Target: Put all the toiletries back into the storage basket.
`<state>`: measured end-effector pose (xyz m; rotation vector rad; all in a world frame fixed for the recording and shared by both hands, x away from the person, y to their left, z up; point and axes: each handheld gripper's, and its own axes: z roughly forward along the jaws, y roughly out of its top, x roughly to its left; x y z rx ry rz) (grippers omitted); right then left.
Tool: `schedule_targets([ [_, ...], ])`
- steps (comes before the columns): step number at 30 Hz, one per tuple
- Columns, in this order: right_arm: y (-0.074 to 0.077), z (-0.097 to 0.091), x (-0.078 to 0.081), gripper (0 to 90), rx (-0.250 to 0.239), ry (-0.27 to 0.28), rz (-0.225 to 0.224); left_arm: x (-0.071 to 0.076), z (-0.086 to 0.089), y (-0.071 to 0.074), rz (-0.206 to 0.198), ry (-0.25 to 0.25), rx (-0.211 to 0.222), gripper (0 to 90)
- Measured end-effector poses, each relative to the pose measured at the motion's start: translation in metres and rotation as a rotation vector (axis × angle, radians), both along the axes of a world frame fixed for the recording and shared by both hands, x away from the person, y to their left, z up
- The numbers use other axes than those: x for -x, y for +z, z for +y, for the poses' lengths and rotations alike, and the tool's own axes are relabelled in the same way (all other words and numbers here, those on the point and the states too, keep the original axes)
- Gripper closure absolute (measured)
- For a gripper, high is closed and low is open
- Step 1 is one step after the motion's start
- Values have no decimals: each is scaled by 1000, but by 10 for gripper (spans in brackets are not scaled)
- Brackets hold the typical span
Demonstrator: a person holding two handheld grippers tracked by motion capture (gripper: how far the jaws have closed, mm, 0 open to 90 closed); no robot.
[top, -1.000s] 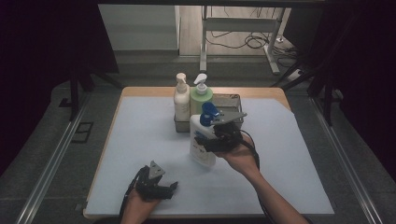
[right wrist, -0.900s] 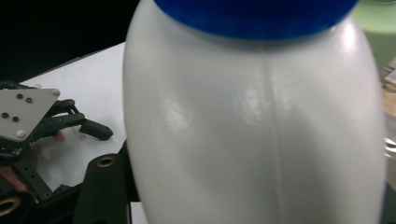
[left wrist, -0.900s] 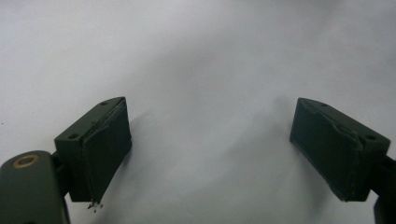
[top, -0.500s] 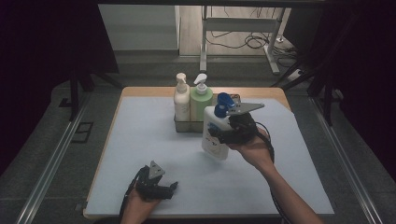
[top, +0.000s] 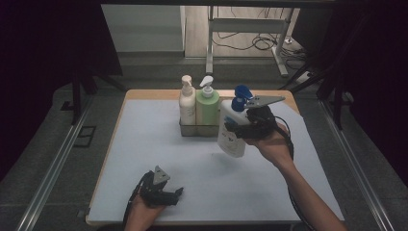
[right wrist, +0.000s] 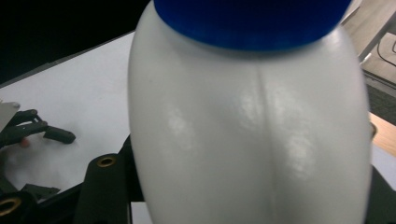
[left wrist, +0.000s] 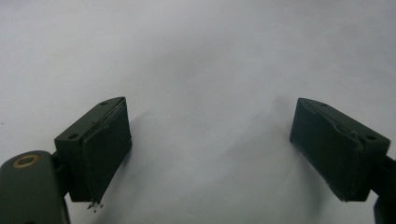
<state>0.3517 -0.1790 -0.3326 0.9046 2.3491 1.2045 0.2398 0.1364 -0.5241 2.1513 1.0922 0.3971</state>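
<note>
Left claw (top: 161, 192) rests open and empty on the near worktop (top: 144, 144). Right claw (top: 243, 129) grips the white pump bottle (top: 231, 132) mid-body, lifted, long axis nearly upright, just right of the metal caddy (top: 197, 129) holding two pump bottles.

white bottle (top: 232, 132), blue pump (top: 240, 97)

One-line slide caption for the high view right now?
Right hand-held gripper holds a white blue-capped pump bottle above the table beside the bottle rack; left hand-held gripper rests open.
</note>
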Motion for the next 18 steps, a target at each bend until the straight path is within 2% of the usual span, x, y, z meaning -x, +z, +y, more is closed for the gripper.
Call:
schedule_targets([
  [9, 9, -9, -13, 399, 22, -49, -8, 0, 0, 0, 0, 0, 0, 122],
  [18, 16, -15, -27, 399, 20, -94, -16, 0, 0, 0, 1, 1, 1, 122],
])
